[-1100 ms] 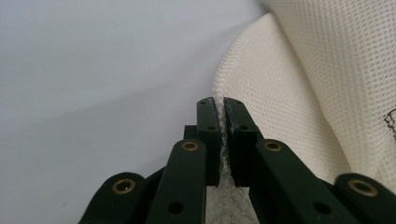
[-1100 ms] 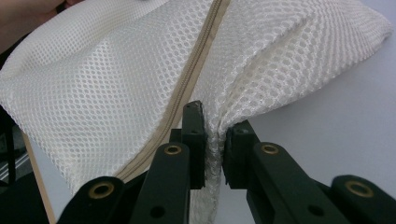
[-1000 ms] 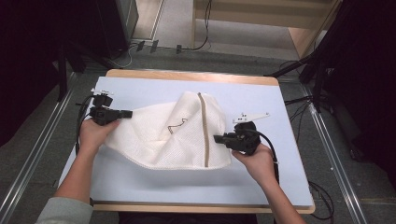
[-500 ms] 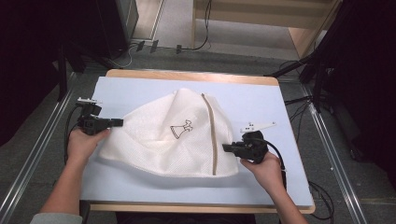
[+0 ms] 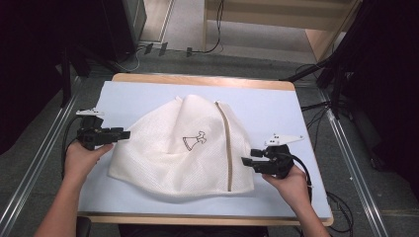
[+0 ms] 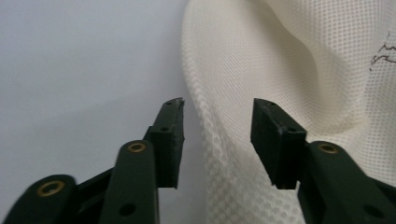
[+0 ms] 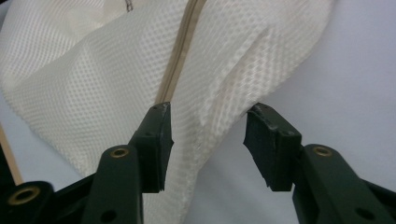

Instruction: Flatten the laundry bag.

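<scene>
Both grippers stand spread, their jaws having just been opening, because the white mesh laundry bag (image 5: pixel 183 148) now lies flat on the pale blue table cover (image 5: pixel 276 106) and needs no more pulling. From above, my left gripper (image 5: pixel 123 134) sits at the bag's left edge and my right gripper (image 5: pixel 245 161) at its right edge near the tan zipper (image 5: pixel 227 143), one at each side so the cloth spreads evenly. Along my left gripper (image 6: pixel 217 140), the mesh border runs between the parted pads, which do not press on it. Along my right gripper (image 7: pixel 208 144), a loose fold of the bag (image 7: pixel 93 84) lies in the gap, released, with the zipper (image 7: pixel 180 60) just beyond
</scene>
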Action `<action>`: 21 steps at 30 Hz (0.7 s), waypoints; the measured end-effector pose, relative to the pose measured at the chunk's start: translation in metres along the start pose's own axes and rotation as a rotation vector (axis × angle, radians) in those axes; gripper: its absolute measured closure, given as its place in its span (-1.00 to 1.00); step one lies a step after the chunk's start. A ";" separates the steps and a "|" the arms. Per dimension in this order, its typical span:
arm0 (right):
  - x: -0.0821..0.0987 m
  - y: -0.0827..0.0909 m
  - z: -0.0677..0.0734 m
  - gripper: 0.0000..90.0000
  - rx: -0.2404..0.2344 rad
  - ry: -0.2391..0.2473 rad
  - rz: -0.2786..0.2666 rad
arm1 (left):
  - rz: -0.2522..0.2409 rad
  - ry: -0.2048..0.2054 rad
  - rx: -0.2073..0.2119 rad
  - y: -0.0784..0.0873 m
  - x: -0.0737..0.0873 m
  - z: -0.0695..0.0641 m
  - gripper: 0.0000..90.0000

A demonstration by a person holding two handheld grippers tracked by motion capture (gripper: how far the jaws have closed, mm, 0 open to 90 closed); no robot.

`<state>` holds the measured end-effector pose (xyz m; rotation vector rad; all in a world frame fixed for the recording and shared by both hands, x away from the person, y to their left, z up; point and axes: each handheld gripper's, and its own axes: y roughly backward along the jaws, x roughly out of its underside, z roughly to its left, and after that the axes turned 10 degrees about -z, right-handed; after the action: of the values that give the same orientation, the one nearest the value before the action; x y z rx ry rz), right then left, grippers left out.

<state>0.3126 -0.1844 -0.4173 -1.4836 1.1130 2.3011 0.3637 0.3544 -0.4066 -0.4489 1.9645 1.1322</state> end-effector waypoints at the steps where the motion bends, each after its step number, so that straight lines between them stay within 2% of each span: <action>1: -0.001 0.000 -0.003 0.12 0.005 -0.007 -0.012 | -0.002 -0.003 -0.004 -0.002 -0.003 0.001 0.13; 4: -0.006 -0.001 -0.008 0.03 0.019 -0.016 -0.031 | 0.001 -0.008 -0.005 -0.006 -0.009 0.002 0.08; 7: -0.014 -0.004 -0.016 -0.04 0.043 -0.010 -0.062 | 0.007 -0.035 -0.007 -0.016 -0.017 0.001 0.04; 10: -0.021 -0.011 -0.023 -0.03 0.055 -0.029 -0.086 | 0.013 -0.058 0.000 -0.029 -0.028 0.000 0.03; 11: -0.021 -0.011 -0.023 -0.03 0.055 -0.029 -0.086 | 0.013 -0.058 0.000 -0.029 -0.028 0.000 0.03; 12: -0.026 -0.020 -0.024 -0.01 0.057 -0.024 -0.094 | 0.006 -0.056 0.008 -0.035 -0.032 0.000 0.03; 16: -0.033 -0.033 -0.022 -0.01 0.065 -0.024 -0.093 | 0.008 -0.065 0.018 -0.053 -0.039 0.000 0.02; 17: -0.039 -0.044 -0.019 -0.03 0.073 -0.023 -0.086 | 0.025 -0.076 0.015 -0.062 -0.040 0.000 0.02; 18: -0.039 -0.044 -0.019 -0.03 0.073 -0.023 -0.086 | 0.025 -0.076 0.015 -0.062 -0.040 0.000 0.02; 19: -0.042 -0.051 -0.017 -0.05 0.077 -0.008 -0.081 | 0.035 -0.075 0.012 -0.069 -0.039 0.001 0.02; 21: -0.044 -0.059 -0.016 -0.08 0.085 -0.007 -0.079 | 0.051 -0.074 0.012 -0.076 -0.039 0.003 0.02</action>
<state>0.3755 -0.1434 -0.4120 -1.4606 1.1143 2.1774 0.4374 0.3125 -0.4188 -0.3471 1.9269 1.1523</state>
